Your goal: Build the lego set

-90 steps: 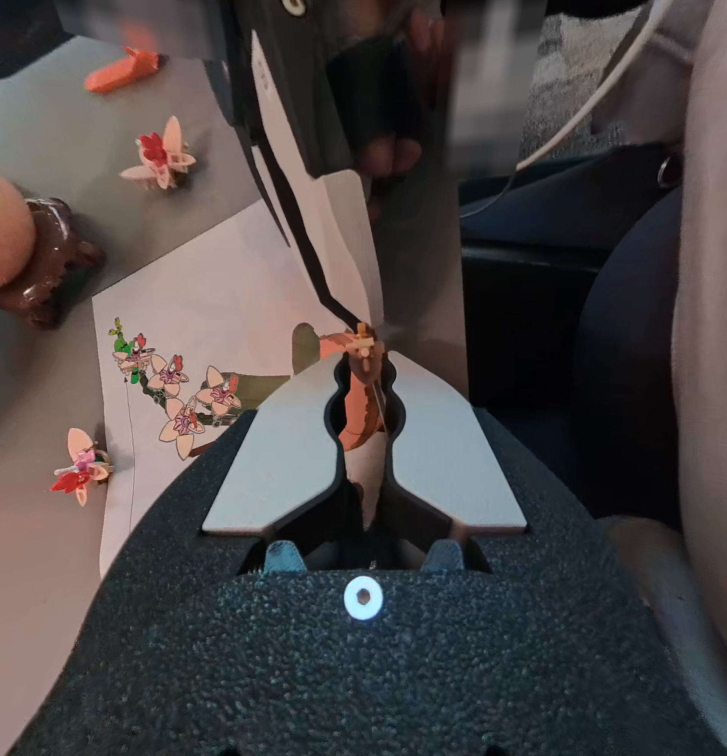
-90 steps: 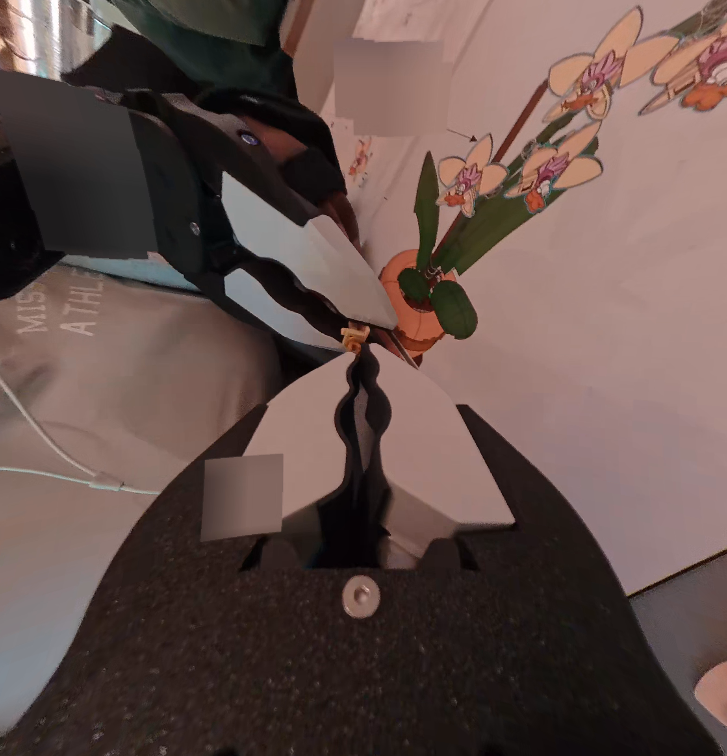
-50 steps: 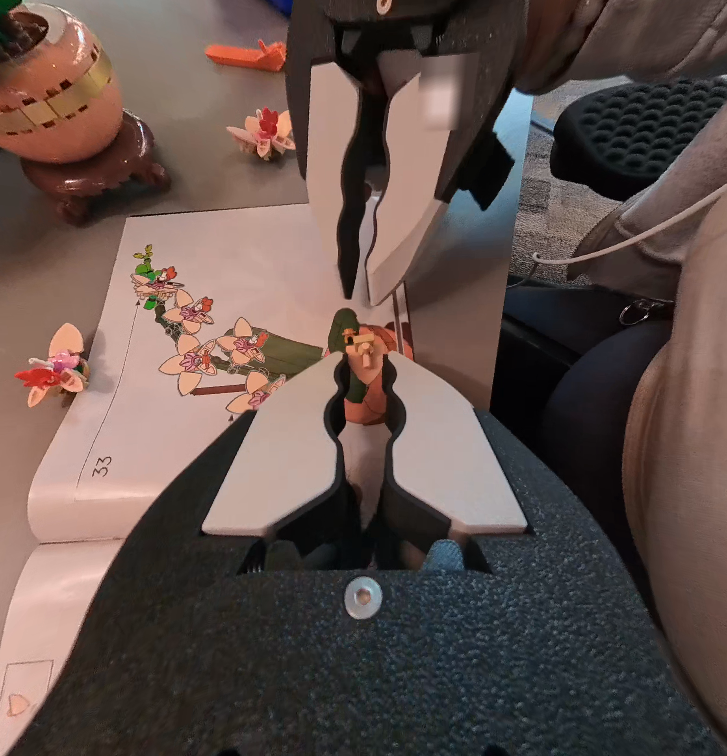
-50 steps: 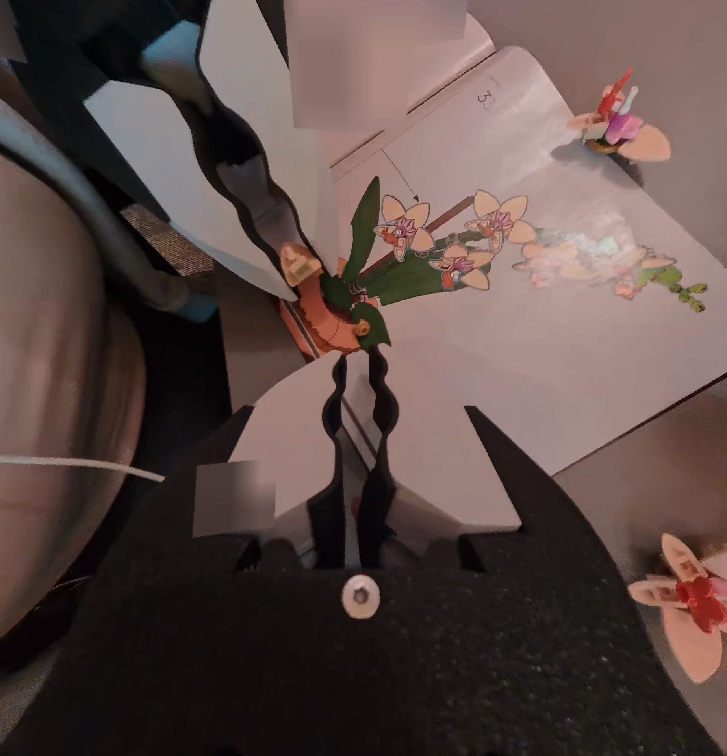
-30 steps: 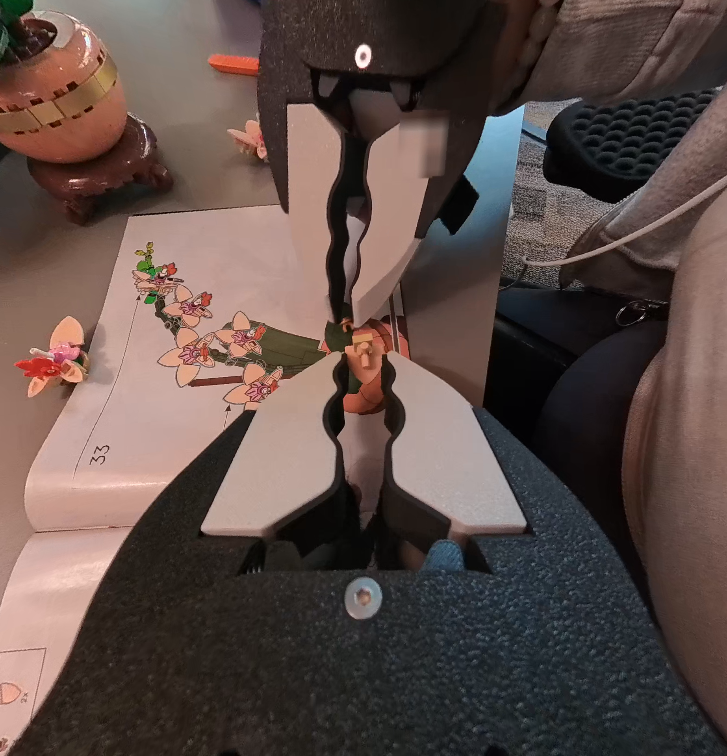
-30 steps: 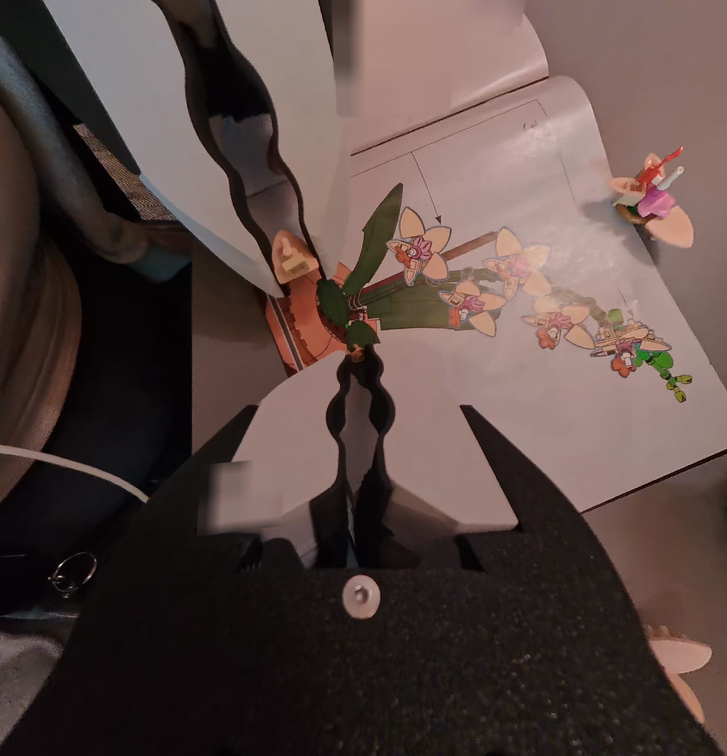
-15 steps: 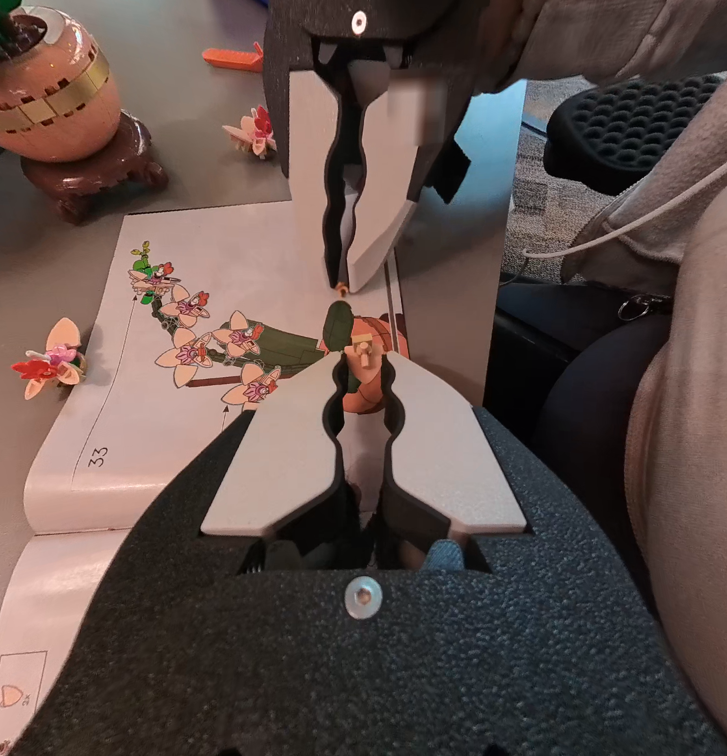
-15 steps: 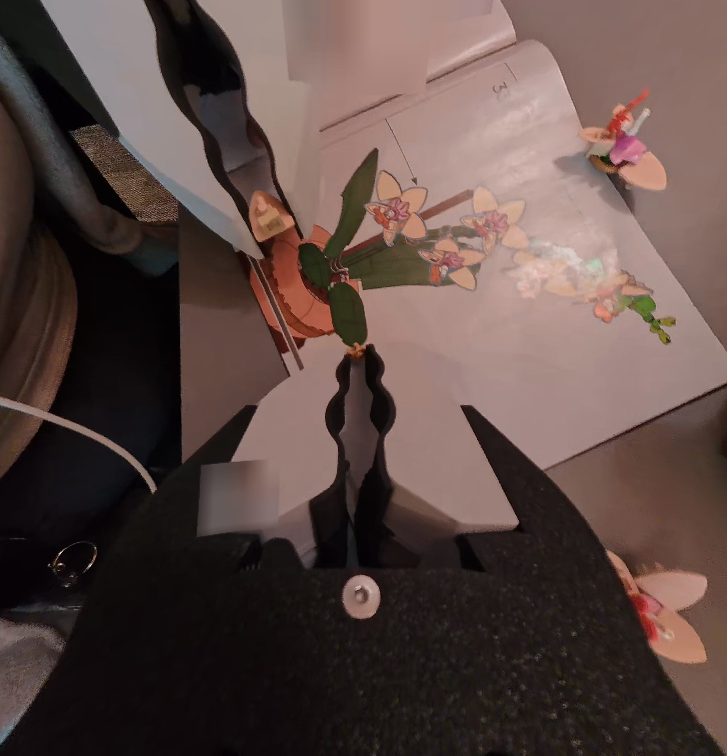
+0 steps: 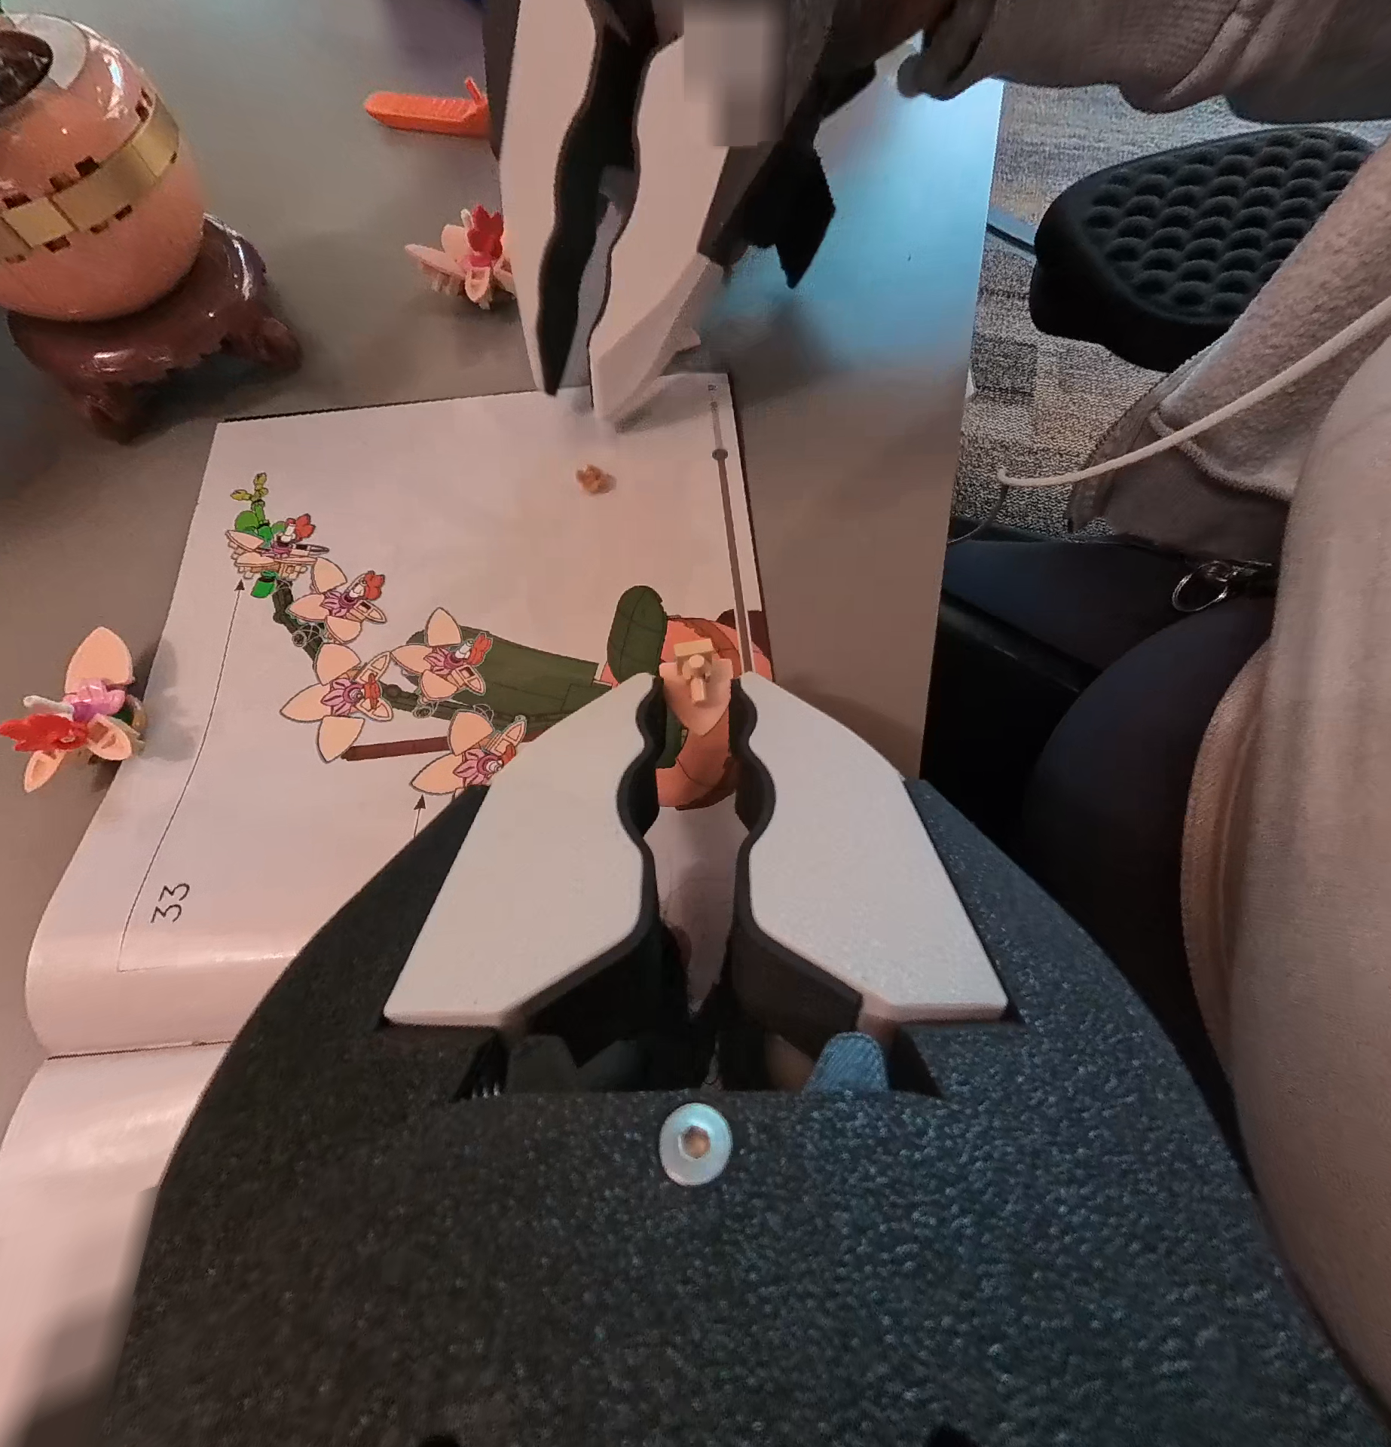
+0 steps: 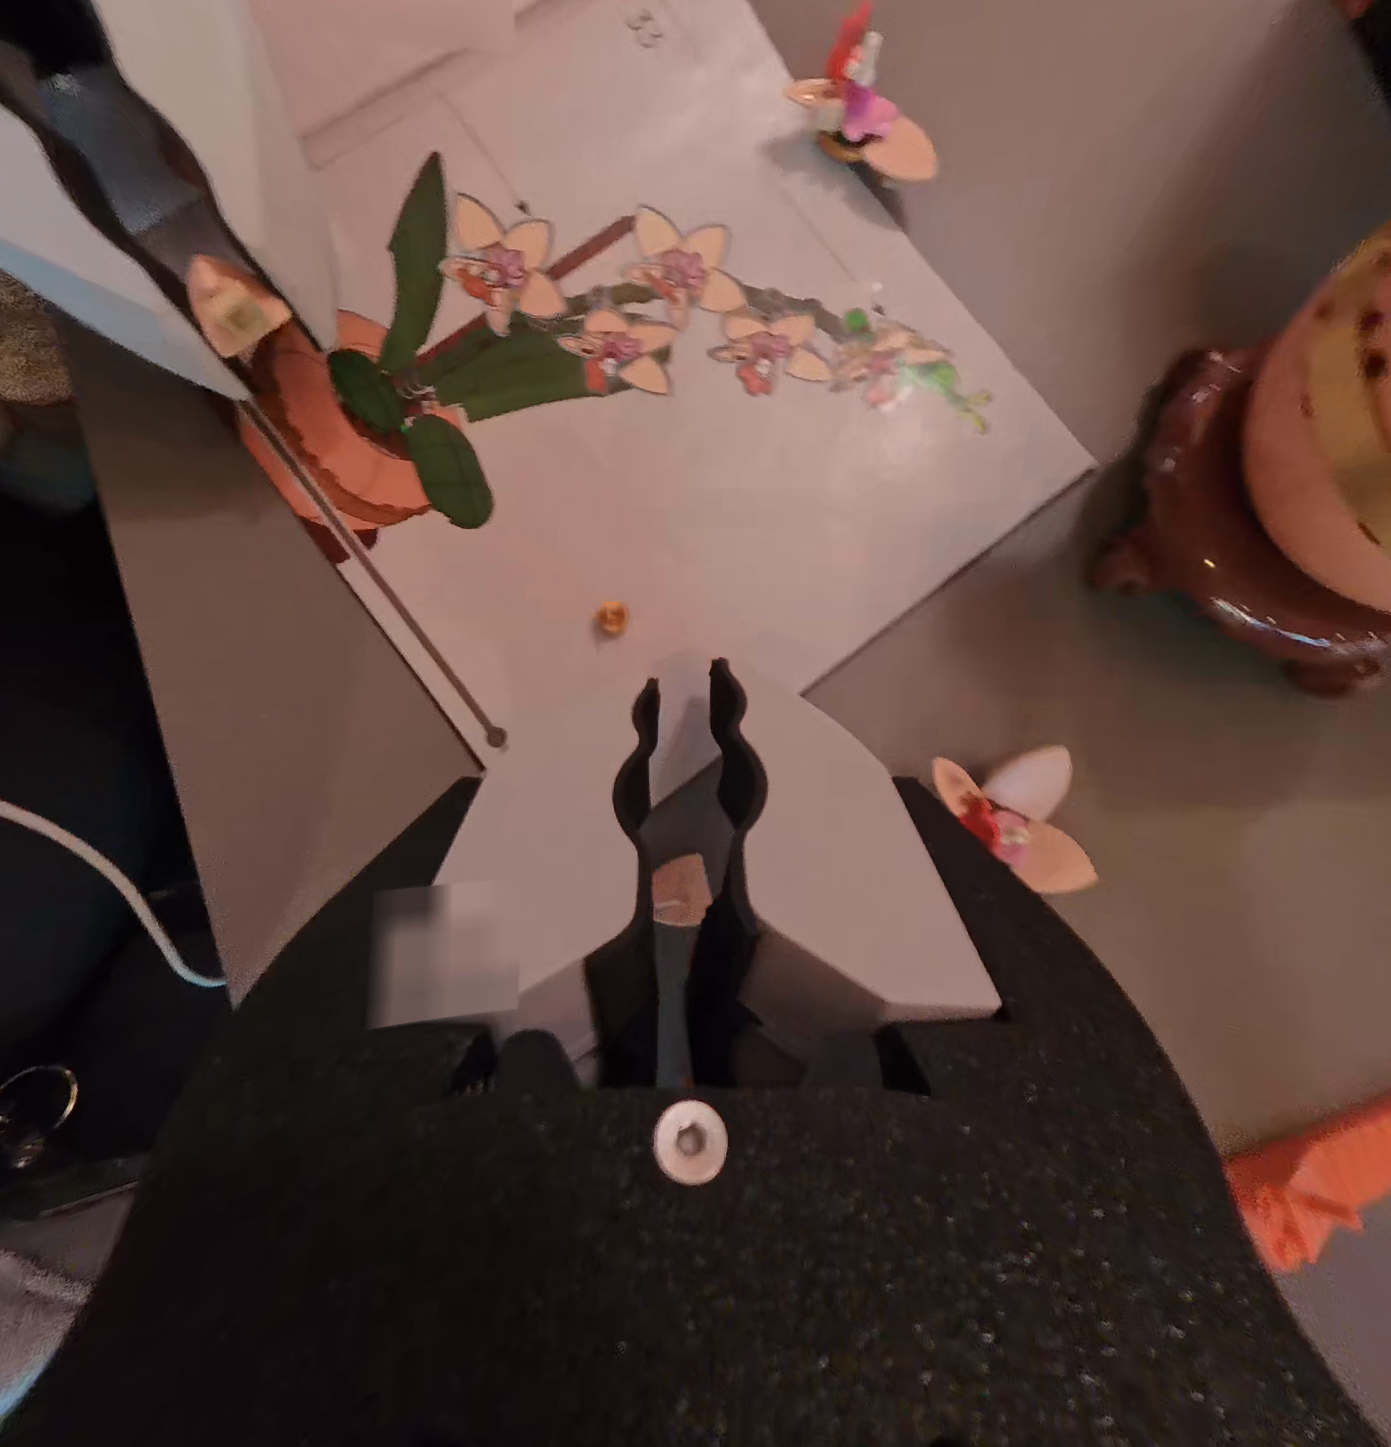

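Note:
My left gripper (image 9: 696, 693) is shut on a small tan petal piece (image 9: 694, 675), held above the open instruction booklet (image 9: 442, 485). In the right wrist view the left gripper sits at the upper left with the petal (image 10: 234, 309) between its tips. My right gripper (image 10: 684, 673) is open and empty, its tips a narrow gap apart just above the booklet's corner (image 10: 755, 532). A tiny gold piece (image 10: 610, 618) lies loose on the page just ahead of it. It also shows in the left wrist view (image 9: 594, 478), below the right gripper (image 9: 579, 384).
A pink pot on a brown stand (image 9: 74, 203) stands at the far left of the grey table. Built orchid flowers lie left of the booklet (image 9: 74, 720) and behind it (image 9: 469, 250). An orange brick separator (image 9: 430, 106) lies at the back. A person's lap and the table edge are on the right. The gap from one gripper's tips to the other's is roughly 11 centimetres.
The right gripper has pulled away from the left gripper, back across the page, and opened. The tiny gold piece it held now lies on the booklet. The left gripper kept the petal.

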The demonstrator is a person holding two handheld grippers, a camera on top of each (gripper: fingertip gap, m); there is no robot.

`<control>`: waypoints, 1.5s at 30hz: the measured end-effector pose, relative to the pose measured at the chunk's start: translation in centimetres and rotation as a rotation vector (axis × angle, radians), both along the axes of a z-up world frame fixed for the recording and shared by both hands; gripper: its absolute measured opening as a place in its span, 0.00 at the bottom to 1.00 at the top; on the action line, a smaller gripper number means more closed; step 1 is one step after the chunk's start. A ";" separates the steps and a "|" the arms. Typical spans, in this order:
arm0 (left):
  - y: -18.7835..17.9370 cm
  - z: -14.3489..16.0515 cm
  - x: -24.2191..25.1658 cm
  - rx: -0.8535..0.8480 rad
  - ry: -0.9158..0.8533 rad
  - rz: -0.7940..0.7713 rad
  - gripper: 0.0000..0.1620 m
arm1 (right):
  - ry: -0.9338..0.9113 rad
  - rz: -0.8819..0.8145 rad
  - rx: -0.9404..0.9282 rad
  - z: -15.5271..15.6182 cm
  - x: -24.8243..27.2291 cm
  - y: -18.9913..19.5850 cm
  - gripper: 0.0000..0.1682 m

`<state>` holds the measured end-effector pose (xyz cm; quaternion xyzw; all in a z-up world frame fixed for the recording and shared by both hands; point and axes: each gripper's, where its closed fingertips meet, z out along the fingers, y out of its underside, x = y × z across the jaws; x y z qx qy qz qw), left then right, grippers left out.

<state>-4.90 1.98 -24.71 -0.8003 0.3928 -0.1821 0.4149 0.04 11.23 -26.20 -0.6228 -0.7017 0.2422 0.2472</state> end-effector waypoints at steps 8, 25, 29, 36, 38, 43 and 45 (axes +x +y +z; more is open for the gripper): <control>0.2 0.1 0.0 0.000 -0.005 0.004 0.09 | 0.054 0.095 0.111 0.5 -0.8 -2.4 0.01; 0.1 0.2 -0.1 0.012 -0.012 0.002 0.09 | -0.067 0.085 0.149 0.0 -1.5 -1.6 0.03; 0.1 0.2 -0.2 0.015 -0.017 0.008 0.09 | -0.078 0.096 0.163 0.0 -1.5 -1.1 0.03; 0.0 0.3 -0.3 0.017 -0.022 0.008 0.09 | -0.110 0.148 0.193 0.2 -1.5 -0.9 0.04; 0.0 0.3 -0.3 0.016 -0.022 0.005 0.09 | -0.135 0.232 0.239 0.6 -1.2 -0.9 0.06; 0.1 0.5 -0.3 0.019 -0.035 0.007 0.09 | -0.140 0.674 0.438 3.0 -0.9 -0.7 0.09; 0.4 0.6 -0.5 0.027 -0.030 0.037 0.09 | -0.216 0.577 0.357 3.1 -1.4 0.3 0.07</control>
